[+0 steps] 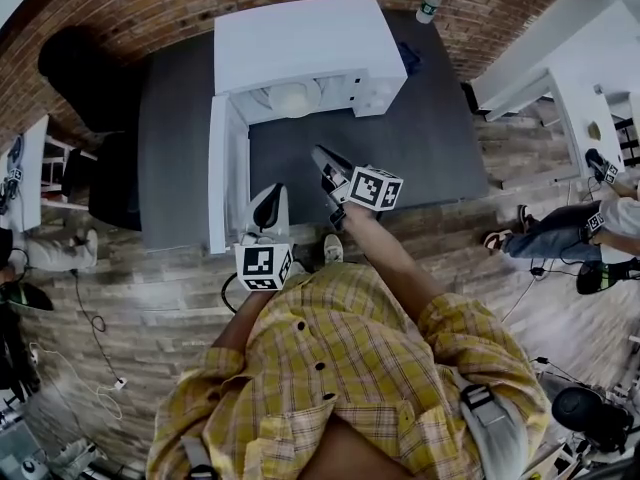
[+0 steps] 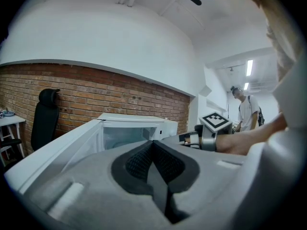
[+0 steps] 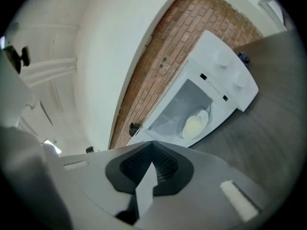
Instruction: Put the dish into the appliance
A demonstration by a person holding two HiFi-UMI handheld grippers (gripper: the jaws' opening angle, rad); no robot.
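- We judge the placing done: the dish (image 3: 195,123) lies inside the open appliance (image 1: 300,53), upper centre of the head view
- Left claw (image 2: 153,145) and right claw (image 3: 153,147) are both clenched on nothing (neither touches the dish)
- Next we'd swing the door (image 1: 225,173) closed, most likely with the left claw beside it

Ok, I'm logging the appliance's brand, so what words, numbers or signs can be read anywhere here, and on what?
None legible as words or numbers.
Cube on left tongs: black-and-white square marker, no letters.
Cube on right tongs: same kind of marker.
Microwave panel: dark marks, too small to read.
Bottle label: blurred.
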